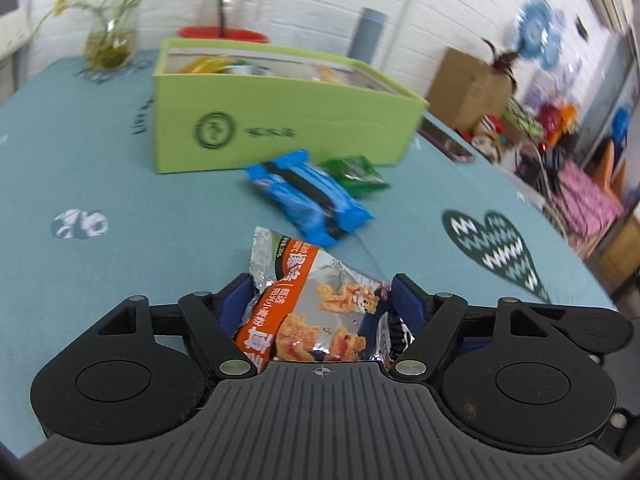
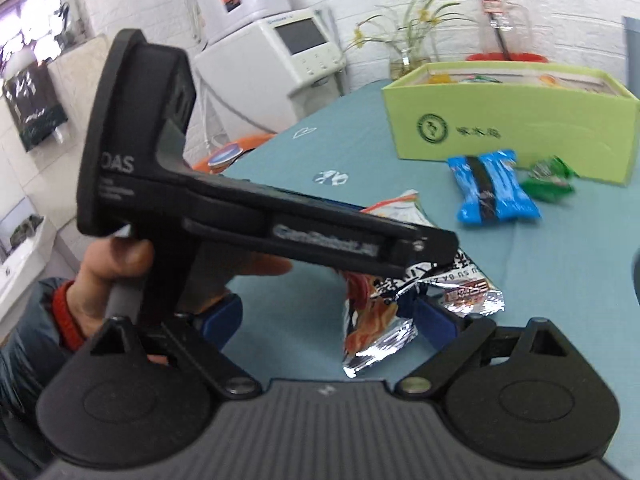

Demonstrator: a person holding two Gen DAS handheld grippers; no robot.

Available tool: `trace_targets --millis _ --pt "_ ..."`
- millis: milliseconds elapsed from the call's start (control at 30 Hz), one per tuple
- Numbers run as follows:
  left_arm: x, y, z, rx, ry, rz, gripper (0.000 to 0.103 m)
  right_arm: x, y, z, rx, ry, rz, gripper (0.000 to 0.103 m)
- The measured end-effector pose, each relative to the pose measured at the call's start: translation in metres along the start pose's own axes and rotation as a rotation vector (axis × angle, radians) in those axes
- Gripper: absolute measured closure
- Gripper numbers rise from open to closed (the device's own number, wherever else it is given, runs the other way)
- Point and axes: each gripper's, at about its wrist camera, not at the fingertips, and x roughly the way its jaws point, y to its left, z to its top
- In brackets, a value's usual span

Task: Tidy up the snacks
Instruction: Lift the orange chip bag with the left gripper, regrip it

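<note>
Orange snack packet (image 1: 316, 308) sits clamped in the left tool (image 1: 320, 300); right tool (image 2: 336, 320) gapes beside it.

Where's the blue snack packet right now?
In the left wrist view the blue snack packet lies on the teal tablecloth, just in front of the green box, touching the green packet on its right.
</note>
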Motion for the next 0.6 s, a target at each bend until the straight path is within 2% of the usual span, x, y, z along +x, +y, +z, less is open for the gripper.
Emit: trace_targets --millis 67,233,467,600 --pt "0.000 -0.022 -0.006 0.059 0.002 0.008 0.040 -0.013 0.000 -0.012 0.027 -0.017 -0.038 0.009" --pt "0.001 -0.055 -0.015 0.139 0.011 0.015 0.038 -0.034 -0.010 -0.028 0.111 -0.035 -0.044 0.009" --pt "-0.008 -0.062 -0.016 0.116 0.013 0.019 0.040 -0.063 -0.019 -0.030 0.101 -0.100 -0.115 0.009" --pt "-0.020 -0.060 -0.013 0.083 -0.013 0.042 0.040 -0.057 -0.030 -0.018 0.075 -0.114 -0.131 0.009"
